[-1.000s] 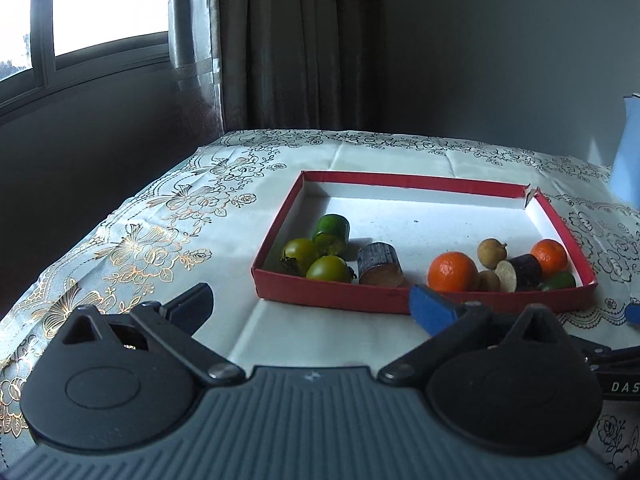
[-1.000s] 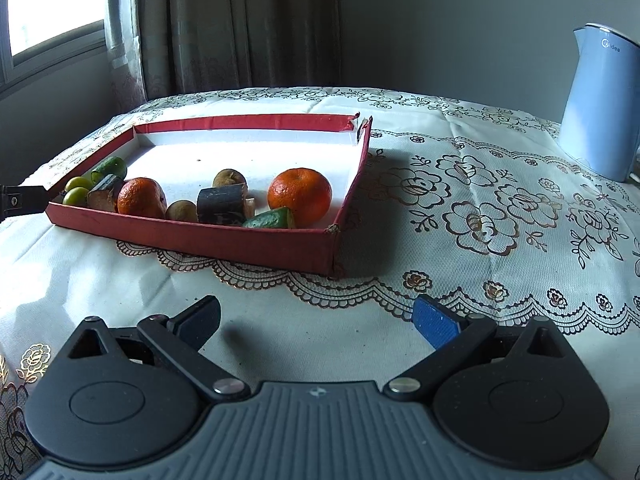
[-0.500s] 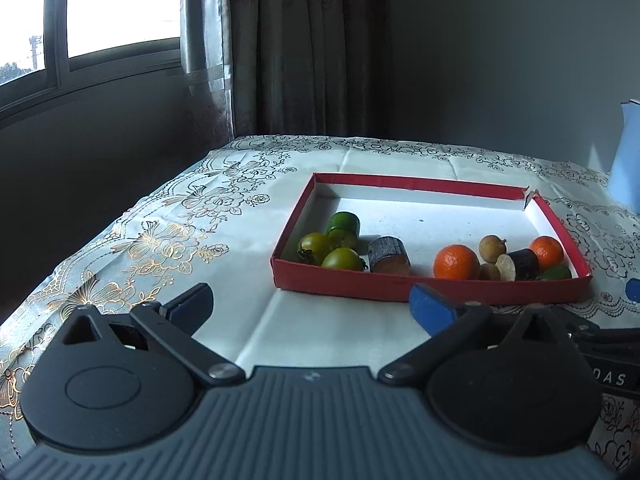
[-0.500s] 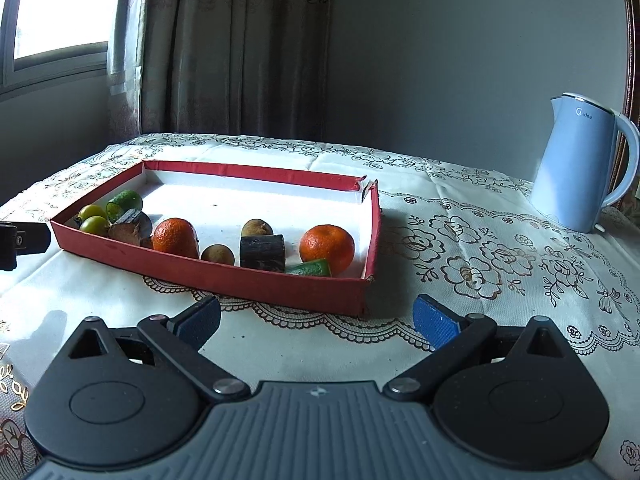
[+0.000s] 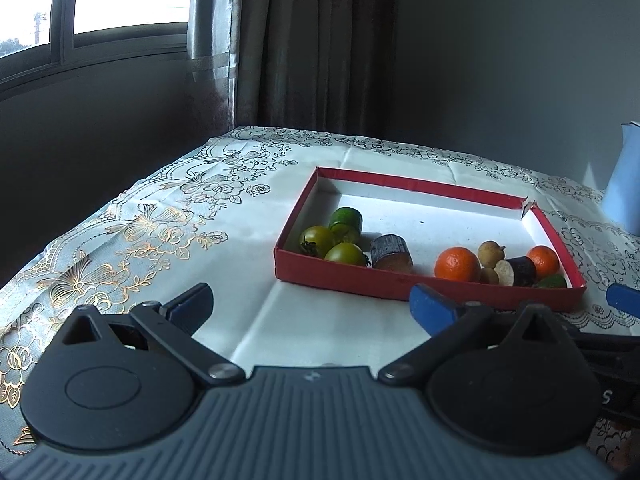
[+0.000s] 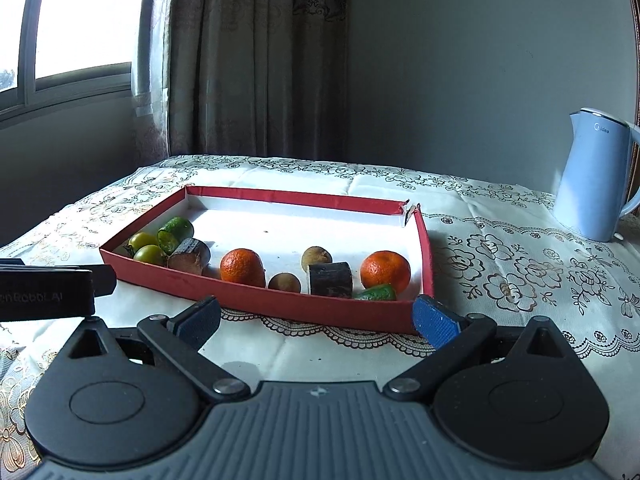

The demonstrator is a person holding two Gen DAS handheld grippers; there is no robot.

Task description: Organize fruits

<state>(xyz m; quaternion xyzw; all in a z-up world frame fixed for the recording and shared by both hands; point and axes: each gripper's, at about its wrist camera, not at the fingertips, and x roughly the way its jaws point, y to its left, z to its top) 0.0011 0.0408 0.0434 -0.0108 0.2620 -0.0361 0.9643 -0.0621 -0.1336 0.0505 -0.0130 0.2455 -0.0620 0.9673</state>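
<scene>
Room: curtained window (image 6: pixel 80 32), grey wall, a table under a floral lace tablecloth (image 6: pixel 520 272).
Tray: red-walled box (image 6: pixel 304 308) lying just ahead of both grippers.
Fruit: green tomatoes (image 5: pixel 318 240) and cucumber piece (image 5: pixel 346 218) at its left end; two oranges (image 6: pixel 243 267), longans (image 6: pixel 317 257) and dark cut chunks (image 6: pixel 330 279) toward the right.
Left gripper (image 5: pixel 310 304): jaws spread wide, holding nothing, short of the tray's near wall.
Right gripper (image 6: pixel 316 318): spread wide too, empty, low over the cloth.
Kettle: pale blue kettle (image 6: pixel 592 176), far right, well apart from the tray.
</scene>
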